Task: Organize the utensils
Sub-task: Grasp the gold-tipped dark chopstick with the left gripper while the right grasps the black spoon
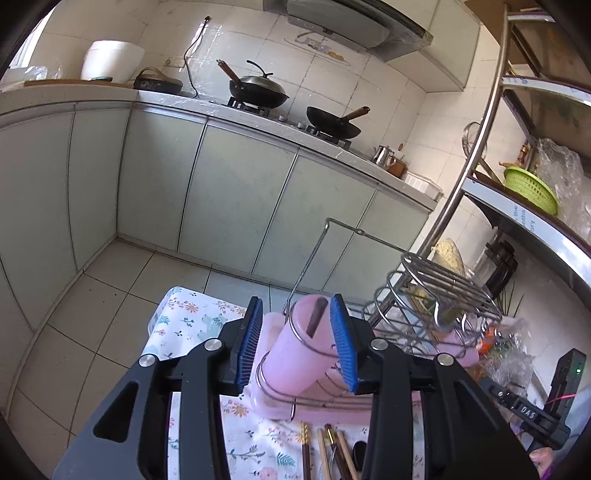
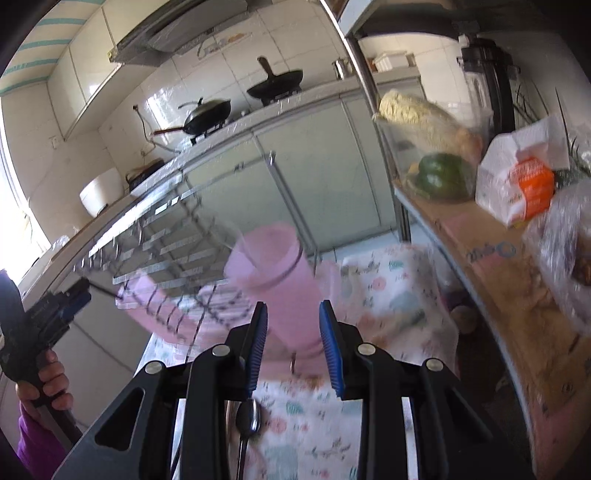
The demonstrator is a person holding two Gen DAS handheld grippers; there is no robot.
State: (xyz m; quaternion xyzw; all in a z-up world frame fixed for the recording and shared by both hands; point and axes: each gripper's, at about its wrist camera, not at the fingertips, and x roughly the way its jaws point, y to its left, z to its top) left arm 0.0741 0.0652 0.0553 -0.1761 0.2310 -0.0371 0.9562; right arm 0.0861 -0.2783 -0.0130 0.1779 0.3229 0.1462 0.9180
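Two hand-held grippers parted, pink cup (image 1: 295, 354) between

Pale cabinets (image 1: 229, 184) line a white-tiled kitchen; two woks (image 1: 258, 90) sit on the stove beneath a range hood (image 1: 354, 26).

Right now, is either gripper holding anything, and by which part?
Nothing is held. The left gripper and right gripper both stand open in front of the pink utensil cup, pads clear of its wall.
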